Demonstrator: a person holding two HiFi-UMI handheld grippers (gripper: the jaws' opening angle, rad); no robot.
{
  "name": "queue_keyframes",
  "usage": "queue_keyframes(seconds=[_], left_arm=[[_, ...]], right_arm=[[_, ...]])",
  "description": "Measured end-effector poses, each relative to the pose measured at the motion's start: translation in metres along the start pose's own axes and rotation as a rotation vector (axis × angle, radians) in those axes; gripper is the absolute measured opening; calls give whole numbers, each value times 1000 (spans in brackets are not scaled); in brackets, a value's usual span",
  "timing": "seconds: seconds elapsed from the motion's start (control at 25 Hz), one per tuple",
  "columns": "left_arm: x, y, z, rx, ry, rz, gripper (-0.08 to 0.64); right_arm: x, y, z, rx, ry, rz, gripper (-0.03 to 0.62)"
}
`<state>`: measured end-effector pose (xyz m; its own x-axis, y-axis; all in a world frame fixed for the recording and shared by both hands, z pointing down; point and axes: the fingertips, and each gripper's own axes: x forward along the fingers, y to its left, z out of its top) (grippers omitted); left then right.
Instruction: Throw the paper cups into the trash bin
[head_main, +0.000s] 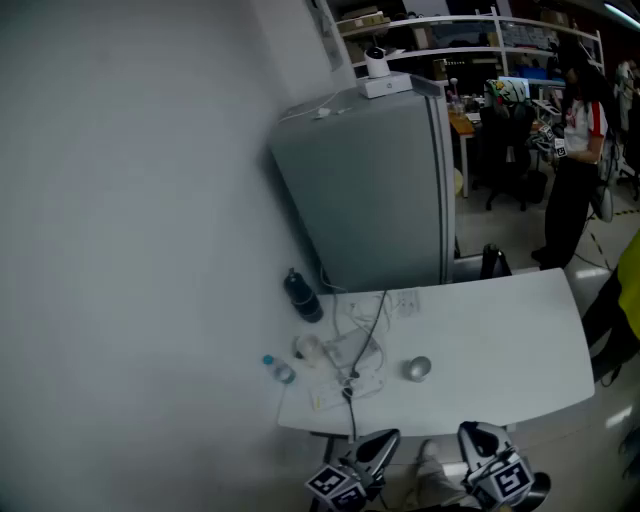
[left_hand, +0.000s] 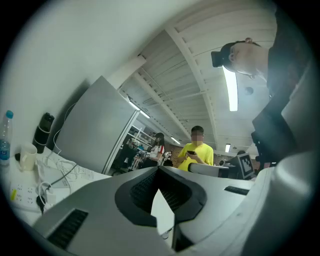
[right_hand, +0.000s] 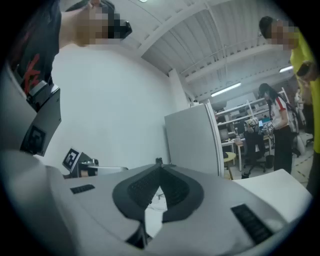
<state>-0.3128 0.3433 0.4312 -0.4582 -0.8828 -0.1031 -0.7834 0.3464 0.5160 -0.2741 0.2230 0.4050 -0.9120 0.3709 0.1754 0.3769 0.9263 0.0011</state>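
Both clenched empty, the left gripper (head_main: 382, 443) or right gripper (head_main: 478, 437) could snag the cables (head_main: 372, 322) or topple the bottle (head_main: 279, 369) reaching for the cup (head_main: 306, 348).

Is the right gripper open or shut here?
Shut. In the right gripper view, the right gripper has its jaw tips together with nothing clamped between them; only the white table shows beyond.

White table (head_main: 500, 340) was the landmark. Grey cabinet (head_main: 370, 190) stood at its far edge. Dark bottle (head_main: 303, 296), water bottle (head_main: 279, 369), pale cup (head_main: 306, 348) and cables (head_main: 365, 330) sat on its left end. Small grey round object (head_main: 417, 369) lay near its front edge. Left gripper (head_main: 380, 445) and right gripper (head_main: 475, 437) hung just off its near edge.
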Motion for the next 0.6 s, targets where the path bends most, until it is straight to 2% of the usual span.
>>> queue_keyframes(seconds=[0.12, 0.2, 0.32, 0.48, 0.6], left_arm=[[-10, 64, 29, 146, 92, 3, -8], [11, 90, 44, 195, 89, 16, -8], [45, 116, 54, 197, 47, 39, -9], [52, 149, 70, 227, 69, 79, -9], [52, 170, 76, 193, 77, 80, -9]], right_arm=[[50, 18, -10, -32, 11, 43, 5], [81, 20, -17, -46, 23, 72, 5], [122, -7, -32, -52, 59, 114, 5], [175, -24, -56, -53, 131, 153, 11], [206, -20, -75, -29, 191, 177, 120]])
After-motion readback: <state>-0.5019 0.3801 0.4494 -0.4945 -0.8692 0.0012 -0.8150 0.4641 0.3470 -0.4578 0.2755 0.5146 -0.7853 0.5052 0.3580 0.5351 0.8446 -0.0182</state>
